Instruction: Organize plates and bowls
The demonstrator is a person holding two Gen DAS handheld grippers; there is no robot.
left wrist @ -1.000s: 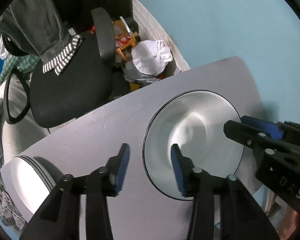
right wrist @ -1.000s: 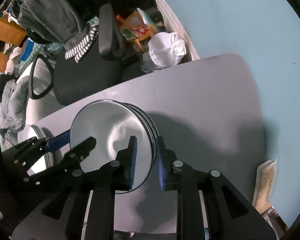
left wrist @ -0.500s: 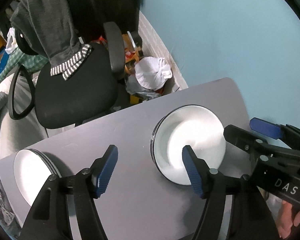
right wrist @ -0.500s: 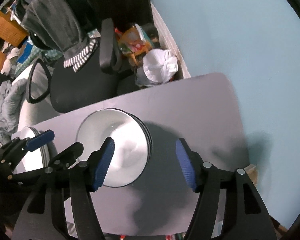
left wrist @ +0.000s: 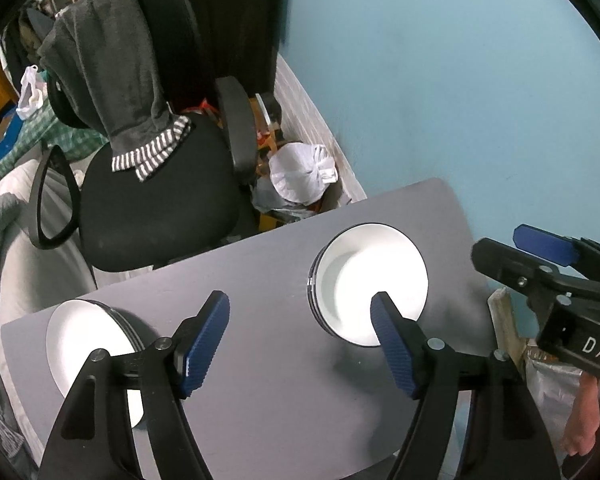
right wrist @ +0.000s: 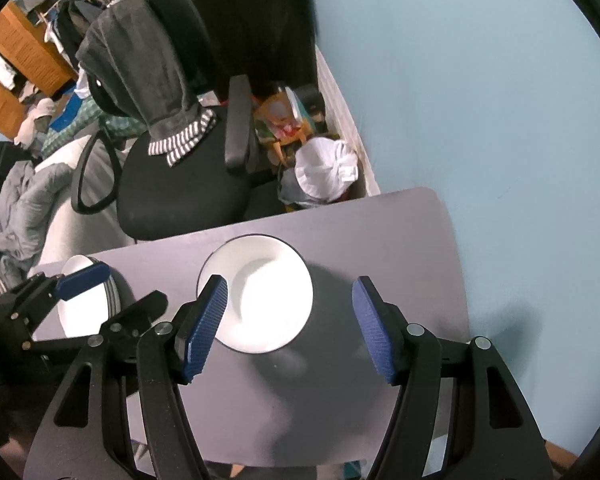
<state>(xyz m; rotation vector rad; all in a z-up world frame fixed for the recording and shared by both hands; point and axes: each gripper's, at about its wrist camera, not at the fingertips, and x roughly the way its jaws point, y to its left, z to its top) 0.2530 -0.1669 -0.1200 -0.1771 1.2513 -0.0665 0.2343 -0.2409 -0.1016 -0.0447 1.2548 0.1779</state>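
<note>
**Both grippers open above the table**

We hold the left gripper [left wrist: 300,340] with its jaws opening and nothing between them; the right gripper [right wrist: 290,324] stands wide and empty too. On the grey table [left wrist: 260,280], one stack of plates [left wrist: 370,280] sits right of centre, another stack [left wrist: 88,340] at lower left.

two plate stacks [left wrist: 366,280] [left wrist: 88,340], one table [left wrist: 260,380], one chair [left wrist: 152,196]

Both grippers' jaws off bowl stack [left wrist: 367,285], higher.
</note>
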